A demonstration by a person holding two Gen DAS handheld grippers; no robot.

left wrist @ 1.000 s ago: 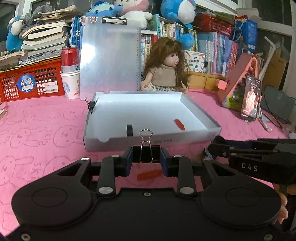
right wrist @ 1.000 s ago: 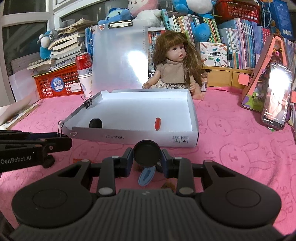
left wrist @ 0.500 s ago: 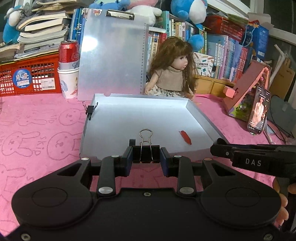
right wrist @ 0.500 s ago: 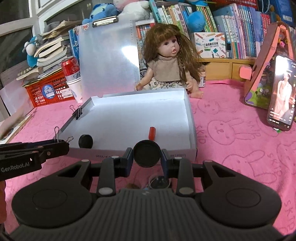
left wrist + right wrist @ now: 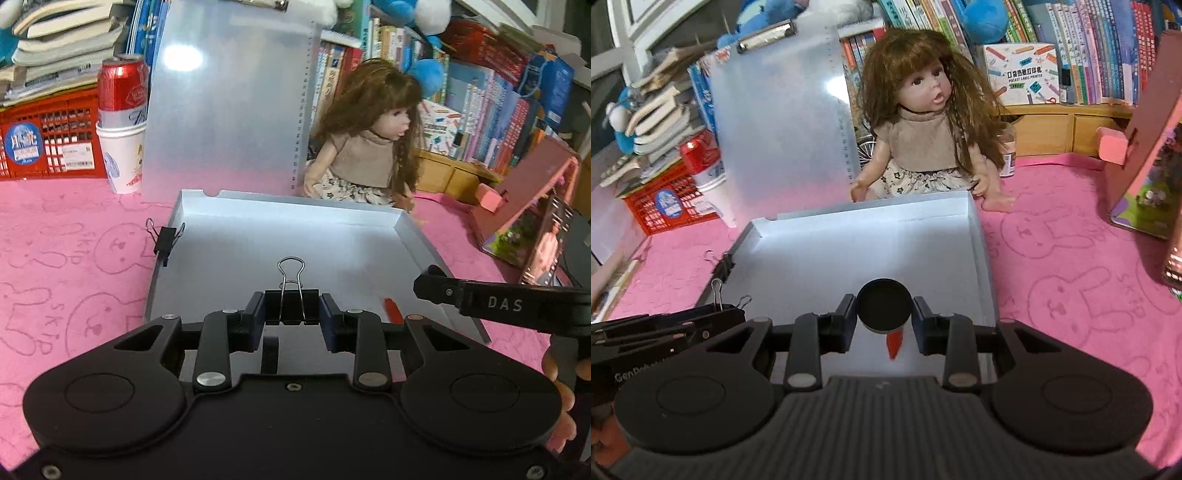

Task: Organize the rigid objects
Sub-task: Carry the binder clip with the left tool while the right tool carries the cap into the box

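Grippers (image 5: pixel 291 314) seemingly nearer tray (image 5: pixel 417 236).

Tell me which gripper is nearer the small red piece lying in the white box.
Right. The right gripper, holding a black round cap, hangs almost over the red piece; the left gripper, holding a binder clip, is off to its left.

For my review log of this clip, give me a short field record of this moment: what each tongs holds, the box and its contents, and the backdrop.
left tongs: shut on black binder clip, over the box
right tongs: shut on black round cap, over the box
box: shallow, white, open, on pink cloth
in box: small red piece
on box's left wall: second binder clip
behind box: doll, clear clipboard
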